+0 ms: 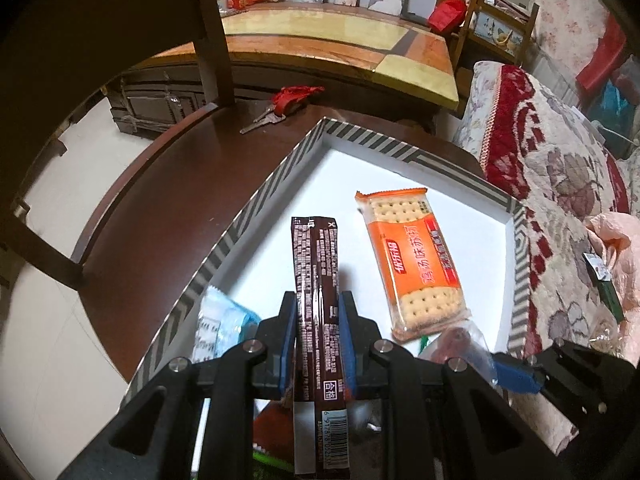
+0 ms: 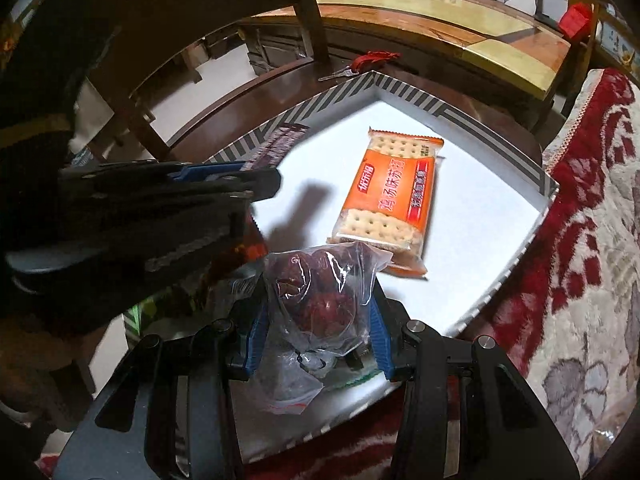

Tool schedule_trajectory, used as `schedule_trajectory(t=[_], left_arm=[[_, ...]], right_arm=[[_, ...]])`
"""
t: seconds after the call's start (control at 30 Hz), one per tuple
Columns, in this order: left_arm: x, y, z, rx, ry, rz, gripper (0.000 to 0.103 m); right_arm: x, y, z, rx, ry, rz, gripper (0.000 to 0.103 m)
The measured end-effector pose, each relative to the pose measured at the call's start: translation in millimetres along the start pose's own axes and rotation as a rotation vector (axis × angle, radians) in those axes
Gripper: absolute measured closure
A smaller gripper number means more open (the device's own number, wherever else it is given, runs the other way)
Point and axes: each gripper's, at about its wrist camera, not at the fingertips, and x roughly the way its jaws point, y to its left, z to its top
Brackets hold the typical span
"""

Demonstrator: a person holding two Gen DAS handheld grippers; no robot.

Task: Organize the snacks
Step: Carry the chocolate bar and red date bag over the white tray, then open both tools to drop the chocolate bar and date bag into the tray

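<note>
My left gripper [image 1: 318, 312] is shut on a long brown snack stick packet [image 1: 316, 264], which points out over the white box [image 1: 280, 168] with its striped rim. An orange cracker packet [image 1: 414, 256] lies flat inside the box. My right gripper [image 2: 316, 308] is shut on a clear bag of red dates [image 2: 316, 292], held above the near part of the box [image 2: 480, 120], just short of the cracker packet [image 2: 394, 192]. The left gripper [image 2: 256, 172] with its brown packet [image 2: 276, 144] shows at the left in the right wrist view. The right gripper's blue fingertip [image 1: 516, 372] shows at the lower right in the left wrist view.
The box rests on a dark round wooden table [image 1: 168, 184] beside a floral red quilt [image 1: 560, 184]. Keys with a red tassel [image 1: 280, 108] lie on the table beyond the box. A blue-white packet [image 1: 220, 324] lies in the box's near left corner. A wooden chair [image 1: 208, 40] stands behind.
</note>
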Motion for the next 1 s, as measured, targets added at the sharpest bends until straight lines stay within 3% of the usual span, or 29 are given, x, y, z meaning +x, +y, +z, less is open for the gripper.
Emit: schedule_trajectory(t=[0.57,0.87,1.0], left_arm=[[16.0,0.8,-2.9,-0.012,0.039,0.022,0.076],[7.9,-0.6,-5.6,-0.012,0.026,0.007,0.035],[-3.1,0.8,-5.5,-0.023,0.000,0.003,0.027]], right_arm=[[0.5,8.0,-2.8,-0.032,0.006,0.015,0.057],[-9.4,8.5,-5.4,-0.004,-0.020,0.027,0.048],[-20.1,7.0,-6.1,0.005,-0.050,0.031,0.048]])
